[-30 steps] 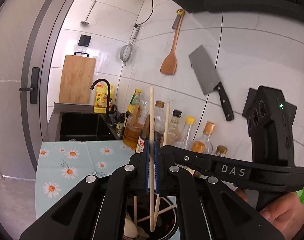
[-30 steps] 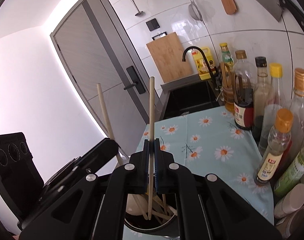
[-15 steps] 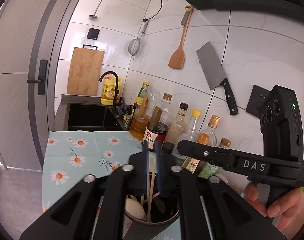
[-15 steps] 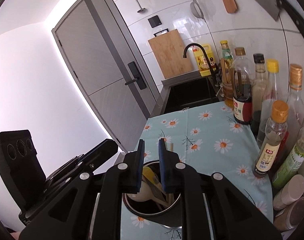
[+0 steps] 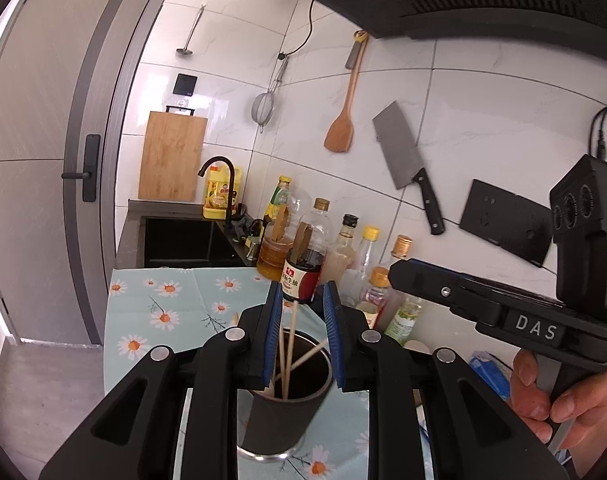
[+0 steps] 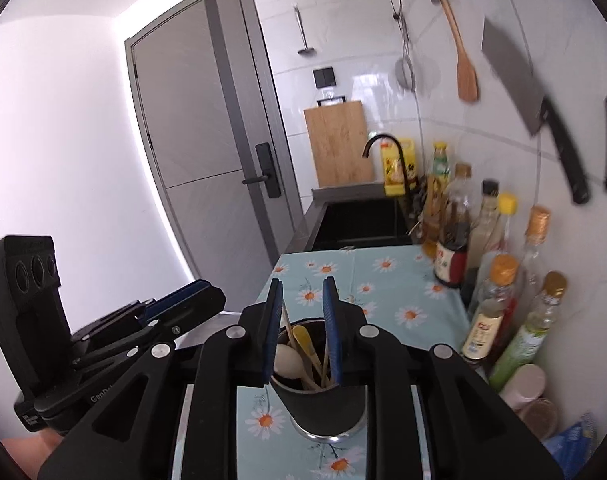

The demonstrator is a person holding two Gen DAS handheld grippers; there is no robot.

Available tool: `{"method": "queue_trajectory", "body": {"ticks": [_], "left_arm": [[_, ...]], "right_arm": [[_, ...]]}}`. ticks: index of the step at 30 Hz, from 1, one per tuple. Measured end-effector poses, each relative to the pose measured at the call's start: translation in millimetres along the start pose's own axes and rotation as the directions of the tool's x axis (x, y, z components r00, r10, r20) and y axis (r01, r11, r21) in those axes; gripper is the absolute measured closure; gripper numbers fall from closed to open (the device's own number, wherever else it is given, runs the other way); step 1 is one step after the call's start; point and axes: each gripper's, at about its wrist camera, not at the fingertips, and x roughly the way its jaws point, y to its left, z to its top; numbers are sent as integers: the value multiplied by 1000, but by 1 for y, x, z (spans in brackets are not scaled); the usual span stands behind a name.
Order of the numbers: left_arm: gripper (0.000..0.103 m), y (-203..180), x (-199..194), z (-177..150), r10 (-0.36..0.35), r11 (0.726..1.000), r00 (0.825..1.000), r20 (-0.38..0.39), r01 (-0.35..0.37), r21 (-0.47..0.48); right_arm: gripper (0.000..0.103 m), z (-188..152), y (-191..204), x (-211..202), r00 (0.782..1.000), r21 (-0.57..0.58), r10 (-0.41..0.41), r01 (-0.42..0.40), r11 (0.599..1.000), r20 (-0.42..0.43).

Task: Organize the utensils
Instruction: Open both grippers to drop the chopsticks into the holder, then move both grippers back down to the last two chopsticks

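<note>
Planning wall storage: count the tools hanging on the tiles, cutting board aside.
4: a small metal tool nearest the door, then a strainer, a wooden spatula and a cleaver rightward. None looks hidden.

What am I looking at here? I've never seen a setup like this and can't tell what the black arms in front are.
No robot here: a person holds a handheld two-finger gripper in each hand, each carrying a fisheye camera that looks along its fingers. One picture is from the left gripper, the other from the right gripper, so the black bars in front are each gripper's own fingers. Each view also catches the other gripper off to the side.

Below is a counter under a daisy-print cloth. On it stands a dark utensil cup with chopsticks and spoons inside. Sauce bottles line the wall.

Both grippers' jaws are opening with nothing pressed between them; the chopsticks seen in the gap stand in the cup.
</note>
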Motion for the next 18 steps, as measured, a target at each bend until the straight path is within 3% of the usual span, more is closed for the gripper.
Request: {"method": "queue_trajectory", "body": {"ticks": [3, 16, 18], "left_arm": [[71, -8, -14, -3, -2, 1000, 1000, 4, 2, -4], [71, -40, -52, -47, 27, 1000, 995, -100, -26, 17], [71, -44, -53, -55, 25, 1000, 991, -131, -23, 15]], "right_arm": [[74, -6, 7, -17, 1000, -12, -2, 2, 1000, 19], [73, -51, 2, -48, 997, 5, -4, 5, 1000, -79], [66, -59, -4, -49, 992, 24, 6, -3, 1000, -124]]}}
